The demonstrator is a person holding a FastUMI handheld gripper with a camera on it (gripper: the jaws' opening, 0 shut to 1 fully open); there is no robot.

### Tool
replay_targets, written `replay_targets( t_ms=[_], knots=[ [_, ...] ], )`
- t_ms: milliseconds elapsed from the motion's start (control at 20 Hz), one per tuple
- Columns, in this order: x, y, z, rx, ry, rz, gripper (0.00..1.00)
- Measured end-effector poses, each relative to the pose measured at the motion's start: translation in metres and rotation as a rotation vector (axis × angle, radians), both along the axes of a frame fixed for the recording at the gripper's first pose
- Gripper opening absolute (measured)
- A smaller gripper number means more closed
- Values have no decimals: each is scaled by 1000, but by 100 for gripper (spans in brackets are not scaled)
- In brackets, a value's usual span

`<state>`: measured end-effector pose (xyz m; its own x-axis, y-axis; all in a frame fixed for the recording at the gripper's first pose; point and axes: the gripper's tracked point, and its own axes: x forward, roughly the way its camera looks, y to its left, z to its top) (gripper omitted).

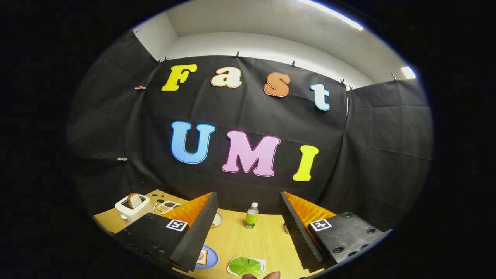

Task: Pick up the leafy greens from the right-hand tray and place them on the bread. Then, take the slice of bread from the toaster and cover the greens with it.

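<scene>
the leafy greens [245, 266] are seen low in the frame on a white tray [262, 263], between and beneath the fingers, the bread [202, 257] on its blue plate [212, 259] just left. the gripper [248, 228] is held released, jaws wide and empty, so a downward reach is judged needed; the toaster [133, 211] sits at far left.

Tongs [248, 228] spread wide, bare table [263, 240] between them — bottle [251, 215] just ahead, toaster [133, 209] off left.
</scene>
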<state>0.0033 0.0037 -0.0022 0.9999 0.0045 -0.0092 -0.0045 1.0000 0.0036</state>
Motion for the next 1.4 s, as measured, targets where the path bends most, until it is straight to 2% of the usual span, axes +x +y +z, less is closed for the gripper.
replay_targets(
  t_ms=[300,650,1400],
  knots=[
    [5,-1,-18,-1,51,14,98],
    [16,-11,-87,-16,226,76,98],
    [0,-10,-354,-124,832,398,97]
  ],
)
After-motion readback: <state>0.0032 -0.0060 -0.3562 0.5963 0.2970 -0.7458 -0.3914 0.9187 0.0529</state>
